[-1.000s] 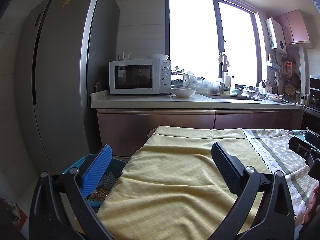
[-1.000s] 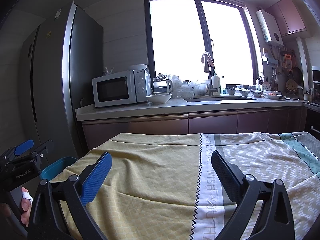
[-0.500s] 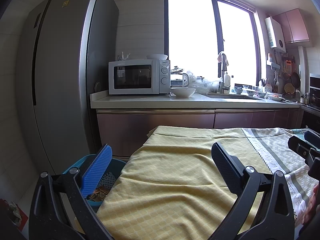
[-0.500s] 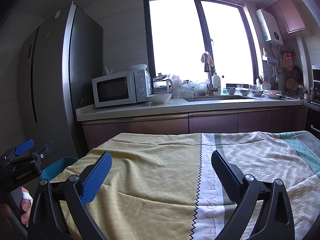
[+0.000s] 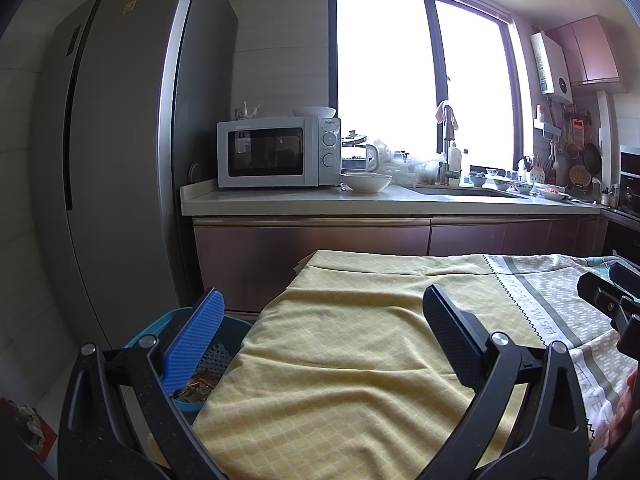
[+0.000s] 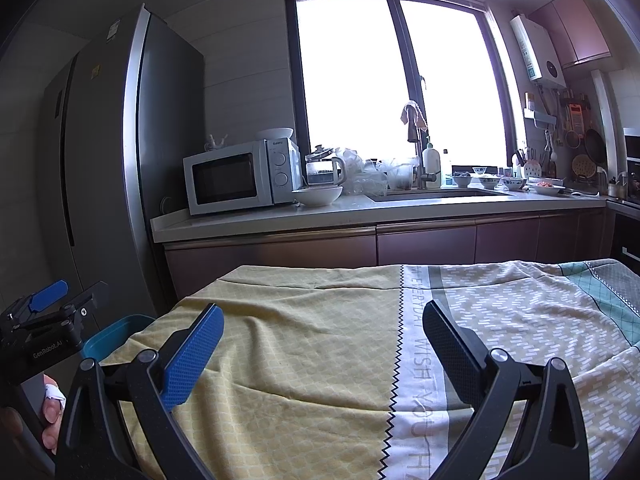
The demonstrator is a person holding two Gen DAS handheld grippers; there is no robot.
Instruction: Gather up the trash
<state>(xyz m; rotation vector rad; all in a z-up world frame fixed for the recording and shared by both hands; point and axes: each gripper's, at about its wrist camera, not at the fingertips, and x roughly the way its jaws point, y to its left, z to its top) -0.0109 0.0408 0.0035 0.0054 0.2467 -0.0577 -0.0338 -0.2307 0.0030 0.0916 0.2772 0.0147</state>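
Beside the cloth-covered table (image 5: 340,360), wrappers (image 5: 198,386) lie in the blue bin (image 5: 158,326); probably light, crinkly, best pinched by an edge; my left gripper (image 5: 320,340) and right gripper (image 6: 320,340) gape wide, empty.

Bright window (image 5: 416,80) glares behind the far counter (image 5: 384,200); tall grey fridge (image 5: 132,152) stands left, microwave (image 5: 278,152) beside it.

Tablecloth (image 5: 340,360): woven cloth, matt, w/ creases. Fridge (image 5: 120,160): brushed metal, dull sheen. Worktop (image 6: 360,208): smooth, pale, stone-like. Cupboard doors (image 6: 424,242): glossy, metallic pink-brown. Bin (image 5: 230,330): blue plastic. Left gripper (image 5: 322,330) pads: one blue, one black, both textured; frame matt black plastic.
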